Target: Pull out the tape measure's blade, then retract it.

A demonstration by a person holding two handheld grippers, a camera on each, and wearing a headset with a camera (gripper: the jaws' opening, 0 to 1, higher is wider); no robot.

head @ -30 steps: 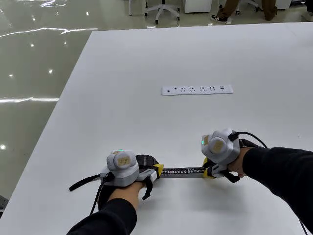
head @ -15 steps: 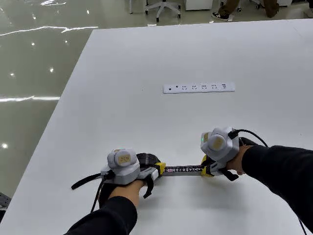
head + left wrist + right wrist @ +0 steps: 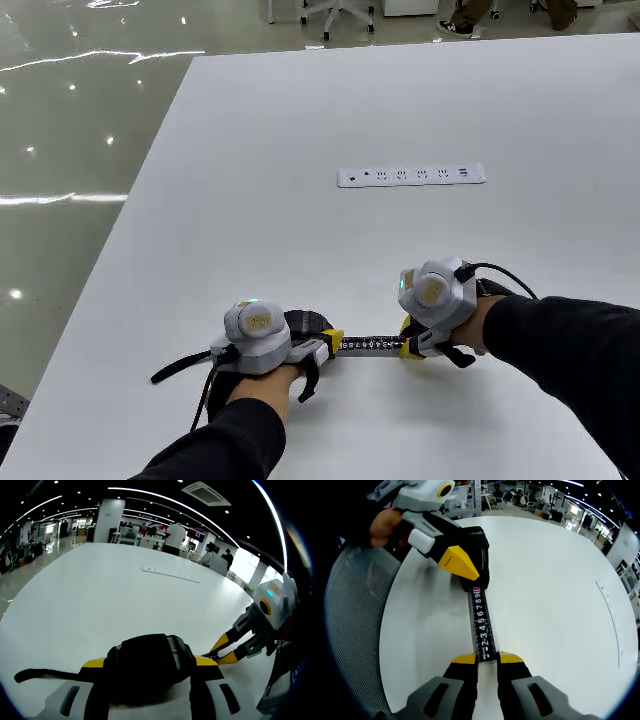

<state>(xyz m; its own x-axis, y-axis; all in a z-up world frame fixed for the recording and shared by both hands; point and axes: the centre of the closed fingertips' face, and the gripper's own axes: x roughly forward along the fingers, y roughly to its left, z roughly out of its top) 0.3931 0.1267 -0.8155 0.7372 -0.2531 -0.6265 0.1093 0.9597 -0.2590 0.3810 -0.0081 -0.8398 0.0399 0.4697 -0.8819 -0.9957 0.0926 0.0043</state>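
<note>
Your left hand-held gripper (image 3: pixel 322 348) clamps the tape measure's case (image 3: pixel 149 662) near the surface's (image 3: pixel 400 110) near edge, and your right hand-held gripper (image 3: pixel 486 657) pinches the blade (image 3: pixel 480 617) tip. If that thin pinch slips, the blade will likely snap back uncontrolled, so ease it in.

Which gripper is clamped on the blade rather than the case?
The right gripper: its yellow-tipped jaws pinch the numbered blade near its end, while the left gripper grips the black case.
</note>
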